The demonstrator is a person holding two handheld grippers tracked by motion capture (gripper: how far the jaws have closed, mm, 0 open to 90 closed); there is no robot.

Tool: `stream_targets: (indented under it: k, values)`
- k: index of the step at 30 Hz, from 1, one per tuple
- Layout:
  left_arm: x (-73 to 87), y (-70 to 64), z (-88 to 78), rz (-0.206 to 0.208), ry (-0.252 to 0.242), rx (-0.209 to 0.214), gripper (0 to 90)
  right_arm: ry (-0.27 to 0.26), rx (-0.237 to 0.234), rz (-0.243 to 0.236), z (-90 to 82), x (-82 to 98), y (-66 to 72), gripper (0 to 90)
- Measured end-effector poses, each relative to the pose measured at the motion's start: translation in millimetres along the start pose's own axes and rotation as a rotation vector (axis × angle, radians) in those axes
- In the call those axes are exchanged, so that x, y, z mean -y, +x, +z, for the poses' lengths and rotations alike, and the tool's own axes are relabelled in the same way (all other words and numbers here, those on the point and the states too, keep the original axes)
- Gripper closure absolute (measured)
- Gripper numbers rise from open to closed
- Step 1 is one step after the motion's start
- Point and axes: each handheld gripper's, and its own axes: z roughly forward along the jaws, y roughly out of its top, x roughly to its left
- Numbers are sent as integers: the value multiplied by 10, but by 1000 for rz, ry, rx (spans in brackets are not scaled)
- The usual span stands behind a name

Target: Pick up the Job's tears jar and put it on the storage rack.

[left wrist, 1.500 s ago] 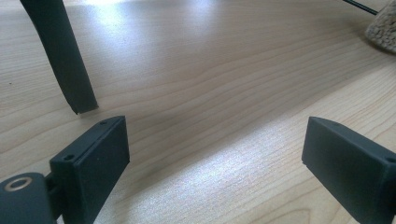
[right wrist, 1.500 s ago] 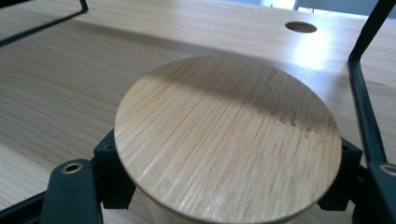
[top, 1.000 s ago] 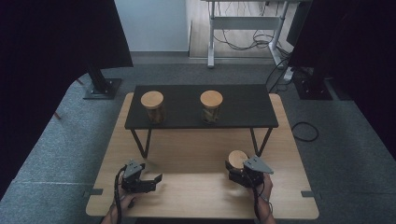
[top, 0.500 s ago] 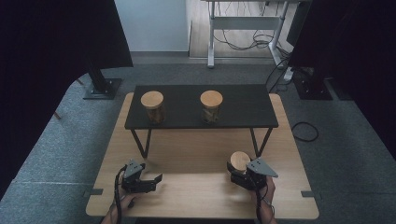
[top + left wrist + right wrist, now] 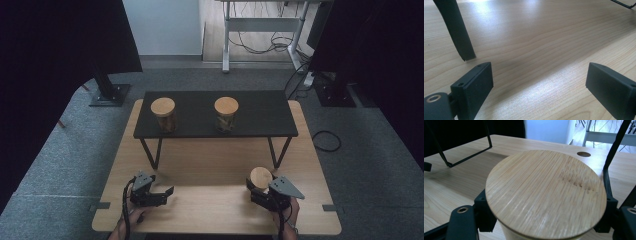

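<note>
A jar with a round bamboo lid (image 5: 261, 177) (image 5: 544, 192) is at the near right of the wooden table (image 5: 210, 165). My right gripper (image 5: 259, 189) (image 5: 545, 216) is shut on it, one black jaw on each side just under the lid. The jar's base is hidden, so I cannot tell whether it touches the table. My left gripper (image 5: 167, 196) (image 5: 539, 85) sits at the near left, open, with bare tabletop between its jaws.
A low black shelf (image 5: 260, 112) on thin legs stands across the far half of the table, with two more bamboo-lidded jars (image 5: 163, 114) (image 5: 226, 114) on it. One shelf leg (image 5: 459, 32) is just beyond the left jaw. Grey carpet surrounds the table.
My right gripper has shifted a little to the right with the jar held in it. The left gripper has stayed put.
</note>
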Motion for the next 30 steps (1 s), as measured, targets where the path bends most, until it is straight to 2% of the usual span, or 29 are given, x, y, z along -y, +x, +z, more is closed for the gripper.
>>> stream_targets:
  k: [19, 30]
  values:
    - [-2, 0, 2, 4, 6, -2, 69, -73, -13, -7, -211, -157, 73, 248]
    - [-2, 0, 4, 4, 8, -3, 69, -91, -10, -17, -256, -221, 101, 248]
